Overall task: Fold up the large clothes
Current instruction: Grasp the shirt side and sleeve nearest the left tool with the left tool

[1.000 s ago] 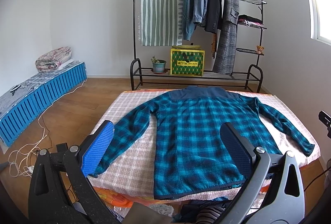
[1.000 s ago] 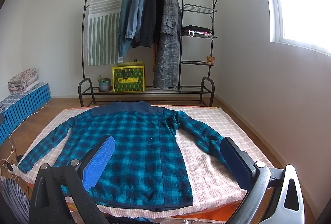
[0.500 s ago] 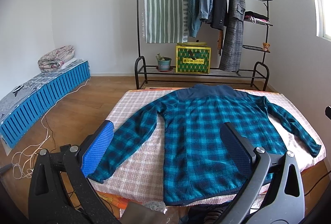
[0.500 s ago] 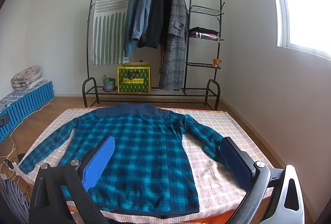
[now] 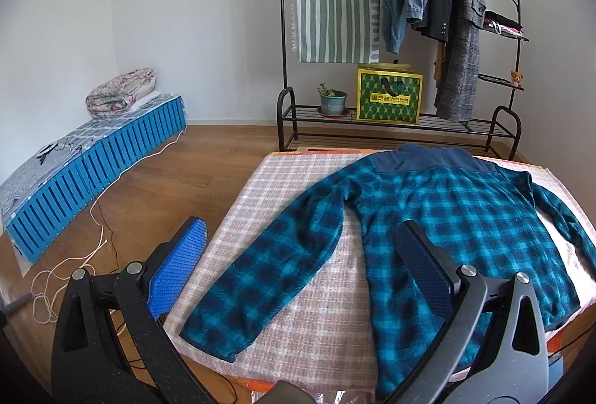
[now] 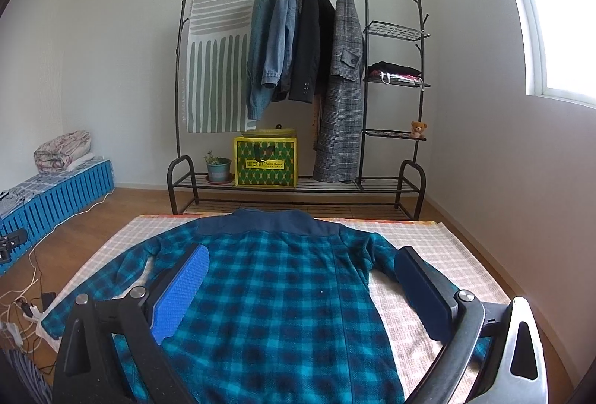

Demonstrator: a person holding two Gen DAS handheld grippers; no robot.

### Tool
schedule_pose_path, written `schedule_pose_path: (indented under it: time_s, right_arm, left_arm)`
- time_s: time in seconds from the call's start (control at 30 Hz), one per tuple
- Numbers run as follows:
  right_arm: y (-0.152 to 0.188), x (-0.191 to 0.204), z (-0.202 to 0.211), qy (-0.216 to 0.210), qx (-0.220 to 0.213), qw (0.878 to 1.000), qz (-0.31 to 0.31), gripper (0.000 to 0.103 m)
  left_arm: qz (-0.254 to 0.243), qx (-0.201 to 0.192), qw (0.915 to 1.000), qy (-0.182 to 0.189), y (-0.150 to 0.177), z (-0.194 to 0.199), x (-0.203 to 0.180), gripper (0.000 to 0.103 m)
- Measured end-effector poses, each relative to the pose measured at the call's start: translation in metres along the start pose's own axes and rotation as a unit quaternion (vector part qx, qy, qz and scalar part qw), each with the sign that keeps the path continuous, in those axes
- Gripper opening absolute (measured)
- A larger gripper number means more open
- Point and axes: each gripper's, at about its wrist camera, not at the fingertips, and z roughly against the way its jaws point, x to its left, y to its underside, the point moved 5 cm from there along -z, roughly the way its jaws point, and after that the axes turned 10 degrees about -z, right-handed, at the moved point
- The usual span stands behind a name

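Note:
A teal and navy plaid fleece shirt lies flat, back up, on a table covered with a pink checked cloth. Its navy collar points to the far edge and both sleeves are spread out. My left gripper is open and empty, held above the shirt's left sleeve near the table's front left. My right gripper is open and empty, held above the middle of the shirt. The right sleeve runs under its right finger.
A black clothes rack with hanging coats, a striped cloth, a yellow-green bag and a potted plant stands behind the table. A blue slatted bench with bedding is at left. Cables lie on the wooden floor.
Both grippers have moved forward over the table. The left one has swung leftward toward the left sleeve; the right one has come in over the shirt's body. Both stay open.

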Motion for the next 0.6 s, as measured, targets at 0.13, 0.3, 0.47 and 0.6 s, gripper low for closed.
schedule_pose_path:
  time_s: [0.13,0.3,0.47,0.6]
  right_arm:
    - [-0.002,0.017,-0.016,-0.028,0.004,1.0,0.013,0.101]
    - [0.001,0.032,-0.032,-0.082,0.016,0.997,0.004,0.101]
    - [0.016,0.044,-0.049,-0.108,0.056,0.992,0.015,0.091]
    - [0.024,0.044,-0.056,-0.128,0.085,0.988,0.005,0.09]
  left_arm:
    - [-0.001,0.043,0.999,-0.006,0.018,-0.045,0.033,0.092]
    - [0.06,0.146,0.9867,0.038,0.061,-0.117,0.078,0.046]
    - [0.105,0.203,0.9717,0.061,0.1,-0.17,0.099,0.046]
    - [0.133,0.249,0.956,0.079,0.125,-0.207,0.103,0.046]
